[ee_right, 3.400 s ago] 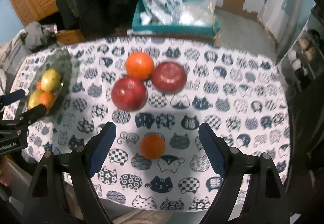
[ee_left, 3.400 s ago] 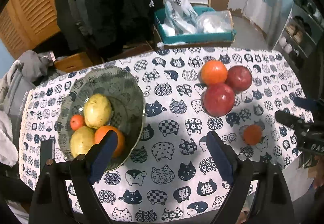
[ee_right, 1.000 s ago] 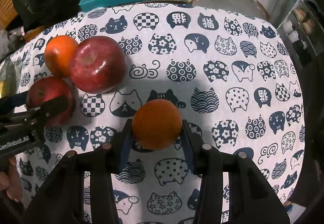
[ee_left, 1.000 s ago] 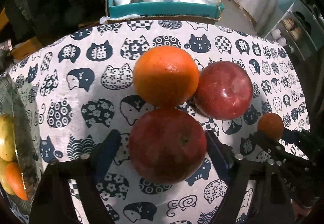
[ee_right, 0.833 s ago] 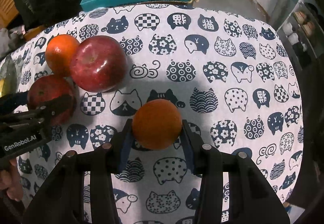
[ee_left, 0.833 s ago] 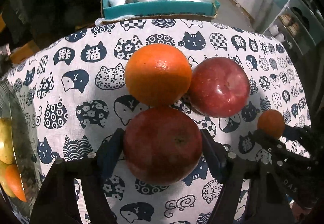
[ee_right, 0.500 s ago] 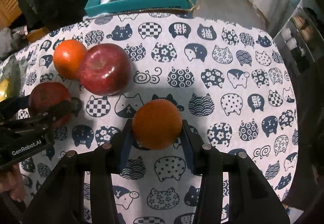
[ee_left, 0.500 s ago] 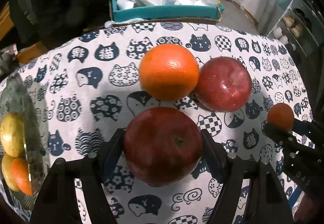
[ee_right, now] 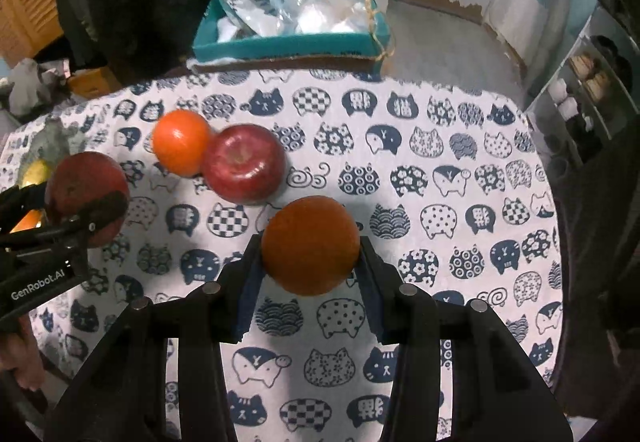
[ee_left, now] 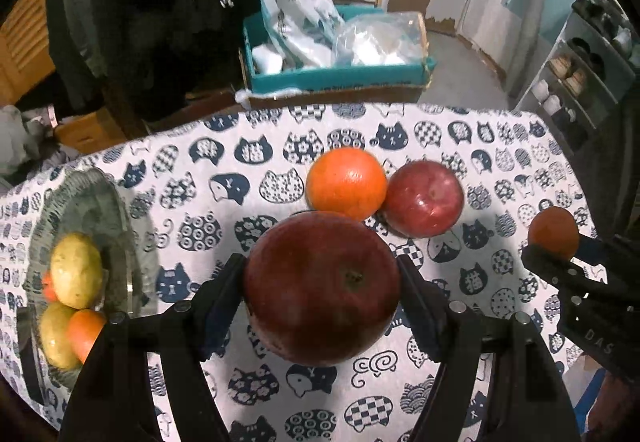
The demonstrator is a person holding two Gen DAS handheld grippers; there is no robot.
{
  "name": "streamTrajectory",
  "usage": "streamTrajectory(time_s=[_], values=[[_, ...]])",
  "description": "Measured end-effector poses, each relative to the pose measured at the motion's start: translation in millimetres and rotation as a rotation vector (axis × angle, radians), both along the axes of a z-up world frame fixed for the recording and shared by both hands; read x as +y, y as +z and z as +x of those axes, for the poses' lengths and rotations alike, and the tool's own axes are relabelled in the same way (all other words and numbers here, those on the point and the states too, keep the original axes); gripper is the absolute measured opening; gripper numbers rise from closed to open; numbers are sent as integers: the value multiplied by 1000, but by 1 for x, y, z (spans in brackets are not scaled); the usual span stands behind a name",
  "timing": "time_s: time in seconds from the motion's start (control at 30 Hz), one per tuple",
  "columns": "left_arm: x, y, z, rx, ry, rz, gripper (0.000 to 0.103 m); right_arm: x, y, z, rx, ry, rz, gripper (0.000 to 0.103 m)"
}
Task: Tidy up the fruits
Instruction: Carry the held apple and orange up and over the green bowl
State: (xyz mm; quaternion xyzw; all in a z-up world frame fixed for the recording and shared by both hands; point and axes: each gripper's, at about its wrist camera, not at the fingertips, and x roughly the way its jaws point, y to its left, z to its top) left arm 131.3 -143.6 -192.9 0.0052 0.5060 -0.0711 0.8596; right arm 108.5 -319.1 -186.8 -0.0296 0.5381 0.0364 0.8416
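Fruits are the whole matter here, and two of them are already off the counter. The dark red apple [ee_left: 322, 288] sits pinched between the pads of the left claw [ee_left: 322, 294], its stem dimple turned toward the camera, its skin dull and a little mottled. The small orange [ee_right: 310, 244] is pinched in the right claw [ee_right: 310, 262], whose pads press on both its flanks; it looks smooth, round and deep in colour.

Both fruits hang above the cat-print cloth [ee_right: 460, 178] that covers the counter. To carry them well, I would keep each claw pressed evenly and swing toward the glass bowl [ee_left: 100, 202] at the left end, the left claw going first so the two do not cross. The apple fills its claw almost to the pad tips, so a tilt or a jolt might let it roll out; a level, slow carry seems wise. The bowl already holds two yellow-green fruits [ee_left: 76, 270] and a couple of small orange ones, so each new fruit should be lowered into a gap rather than dropped on the pile.

On the cloth, a larger orange [ee_left: 346, 182] and a second red apple [ee_left: 424, 198], glossier than the held one, lie touching each other, well apart from the bowl. Beyond the counter's far edge stands a teal box [ee_left: 340, 74] stuffed with plastic bags.
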Motion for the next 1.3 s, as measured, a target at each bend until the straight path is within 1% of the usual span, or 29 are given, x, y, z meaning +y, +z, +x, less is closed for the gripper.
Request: streamTrajectory(time_s=[0.23,0.4,0.63,0.8,1.0,1.3], values=[[6,34,-17,-66,-8,-11,76,9,34,-13,-64,27,-1,44],[18,59,-32,-115,-2,-14,76,15,57,-22,-112,45,5,44],[35,87,-50,-162,6,-29,76,28,85,-36,-167,77,16,44],[46,101,-61,-203,14,-30,76,40,104,-45,-205,105,14,44],[62,112,-70,-219,33,-51,76,51,121,-50,-239,123,29,44],[93,130,-80,-267,80,-49,76,78,137,-54,-273,168,38,44]])
